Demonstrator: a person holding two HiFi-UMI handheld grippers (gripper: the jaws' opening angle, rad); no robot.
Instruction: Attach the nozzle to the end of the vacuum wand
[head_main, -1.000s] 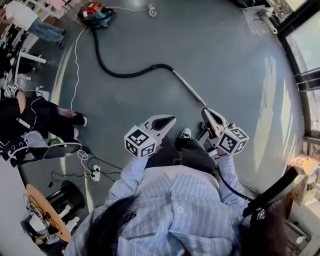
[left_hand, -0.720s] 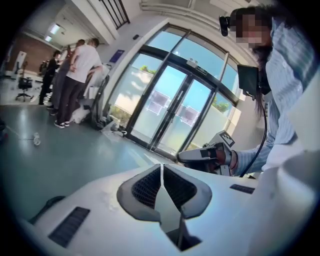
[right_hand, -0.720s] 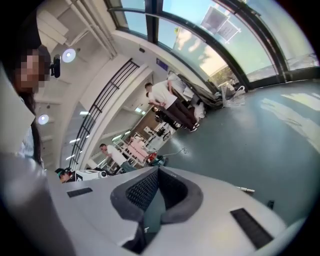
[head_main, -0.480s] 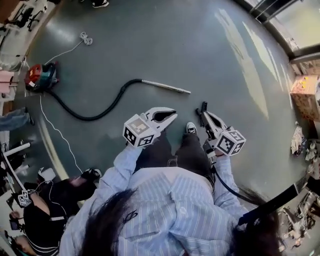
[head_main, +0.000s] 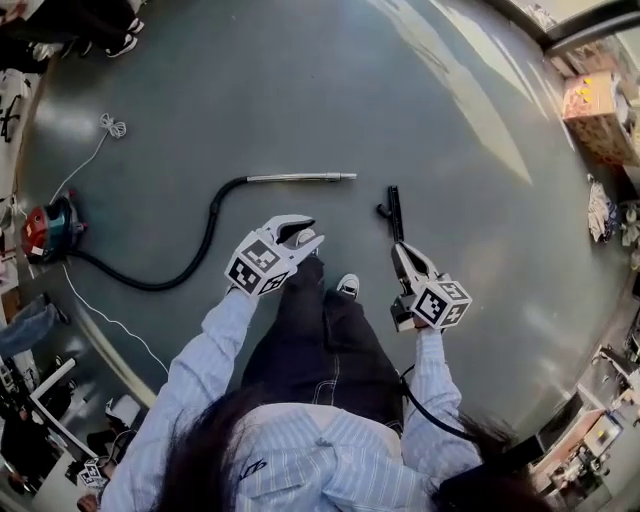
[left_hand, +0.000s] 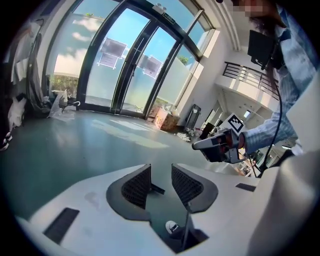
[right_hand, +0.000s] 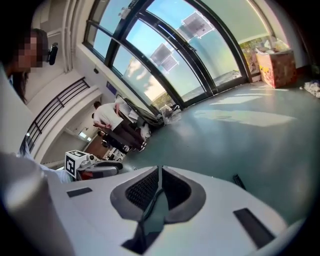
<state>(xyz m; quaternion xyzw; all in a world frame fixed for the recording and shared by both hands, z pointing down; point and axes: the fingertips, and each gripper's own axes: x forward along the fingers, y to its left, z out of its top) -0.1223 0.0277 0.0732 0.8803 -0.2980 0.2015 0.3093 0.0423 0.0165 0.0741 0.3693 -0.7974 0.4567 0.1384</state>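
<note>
The metal vacuum wand (head_main: 300, 178) lies on the grey floor, joined to a black hose (head_main: 205, 235) that runs to a red and teal canister (head_main: 45, 228). A black nozzle (head_main: 393, 212) lies to the right of the wand's free end, apart from it. My left gripper (head_main: 300, 238) hangs below the wand; its jaws (left_hand: 161, 175) have just been opening and hold nothing. My right gripper (head_main: 402, 250) hovers just short of the nozzle with its jaws shut and empty (right_hand: 159, 172). A dark strip on the floor, probably the nozzle (right_hand: 239, 181), shows past its right jaw.
A white power cord (head_main: 90, 160) trails from the canister toward the upper left. The person's shoe (head_main: 347, 287) stands between the grippers. Boxes and clutter (head_main: 600, 110) line the glass wall at upper right. People's feet (head_main: 110, 25) are at upper left, furniture at lower left.
Both grippers have dropped toward the floor and tipped downward. The left jaws went from shut to open. The head view swung, so wand and nozzle now lie just ahead of the grippers.
</note>
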